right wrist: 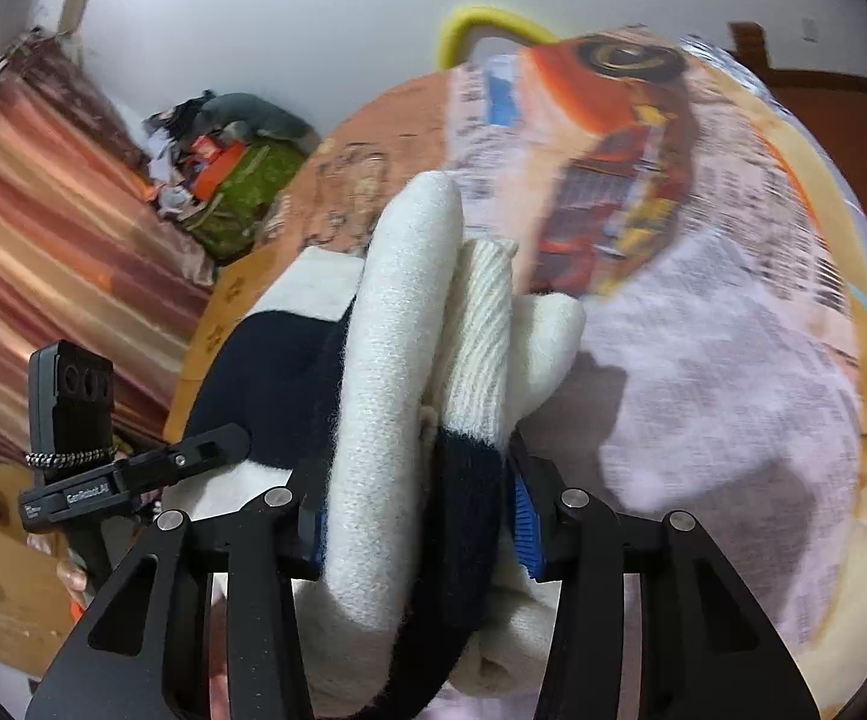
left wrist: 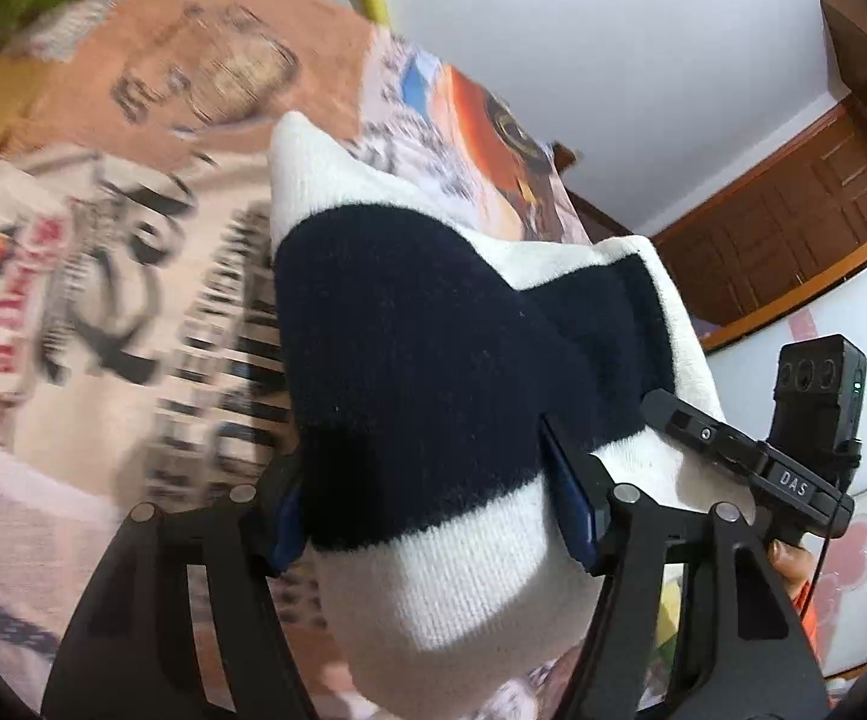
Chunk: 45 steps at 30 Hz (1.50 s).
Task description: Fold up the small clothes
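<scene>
Both the left claw and right claw are clenched on one sock, stretched lengthwise between them above the bed.

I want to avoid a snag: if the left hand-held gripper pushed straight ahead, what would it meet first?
The navy-and-white knit garment already between its pads; the left hand-held gripper grips it. Beyond, probably the printed blanket.

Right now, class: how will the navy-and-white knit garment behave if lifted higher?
The knit garment probably droops: it bunches between the left tool and the right tool. It looks soft and light. Its fuzzy knit likely resists slipping.
</scene>
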### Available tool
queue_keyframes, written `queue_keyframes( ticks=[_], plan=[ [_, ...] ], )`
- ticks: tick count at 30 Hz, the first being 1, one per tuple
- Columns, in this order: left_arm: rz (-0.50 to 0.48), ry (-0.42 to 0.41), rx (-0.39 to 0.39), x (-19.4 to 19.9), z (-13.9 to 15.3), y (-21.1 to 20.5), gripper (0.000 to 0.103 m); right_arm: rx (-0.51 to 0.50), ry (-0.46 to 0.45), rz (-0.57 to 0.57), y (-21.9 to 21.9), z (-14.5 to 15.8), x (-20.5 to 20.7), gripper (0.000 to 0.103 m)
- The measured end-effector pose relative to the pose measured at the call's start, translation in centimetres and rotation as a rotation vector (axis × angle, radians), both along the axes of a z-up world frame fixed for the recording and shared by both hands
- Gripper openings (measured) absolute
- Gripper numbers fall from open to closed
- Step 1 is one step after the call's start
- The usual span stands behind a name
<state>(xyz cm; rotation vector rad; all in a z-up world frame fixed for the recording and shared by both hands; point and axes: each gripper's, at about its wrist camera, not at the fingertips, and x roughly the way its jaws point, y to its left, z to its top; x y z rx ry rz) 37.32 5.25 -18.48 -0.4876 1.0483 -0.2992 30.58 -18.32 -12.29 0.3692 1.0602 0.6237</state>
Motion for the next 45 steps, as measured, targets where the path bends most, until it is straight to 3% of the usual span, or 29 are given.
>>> queue_keyframes(
  ticks=[5, 10, 14, 18, 22, 25, 30, 33, 36, 41, 44, 45],
  plan=[
    [0.049, -0.024, 0.033, -1.9, 1.9, 5.9, 0.067, 0.000, -0.052, 0.056, 5.9, 1.5, -0.4, 0.041],
    [0.079, -0.008, 0.081, -3.1, 1.9, 11.0, 0.067, 0.022, -0.057, 0.088, 11.1, 0.6, -0.5, 0.041],
    [0.091, 0.040, 0.129, -3.4, 0.0, 14.1, 0.067, 0.009, -0.019, 0.113, 14.4, -2.1, -0.4, 0.041],
    [0.121, 0.124, 0.180, -3.2, -4.1, 15.8, 0.068, -0.032, 0.050, 0.114, 16.1, -5.4, -0.2, 0.042],
    [0.128, 0.097, 0.160, -4.0, -4.9, 16.3, 0.076, -0.086, 0.044, 0.140, 16.3, -6.5, -0.4, 0.055],
    [0.149, 0.071, 0.228, -4.6, -3.4, 15.8, 0.076, -0.149, 0.022, 0.179, 16.2, -5.4, -0.6, 0.060],
    [0.198, -0.035, 0.345, -5.7, 0.2, 15.4, 0.076, -0.298, -0.203, 0.202, 16.9, -0.9, -2.4, 0.061],
    [0.215, -0.091, 0.371, -6.1, 1.8, 15.0, 0.076, -0.264, -0.313, 0.210, 17.7, 1.5, -3.0, 0.061],
    [0.203, -0.136, 0.404, -6.3, 2.6, 14.0, 0.077, -0.225, -0.342, 0.243, 19.4, 2.4, -2.9, 0.061],
    [0.145, -0.097, 0.372, -5.9, 0.6, 12.8, 0.078, -0.257, -0.302, 0.314, 22.1, -0.5, -2.5, 0.061],
    [0.109, -0.017, 0.358, -5.1, -2.4, 11.7, 0.078, -0.322, -0.242, 0.334, 22.1, -3.8, -2.6, 0.059],
    [0.098, -0.011, 0.391, -5.0, -3.4, 11.1, 0.079, -0.351, -0.241, 0.335, 21.7, -5.2, -2.7, 0.057]
  ],
)
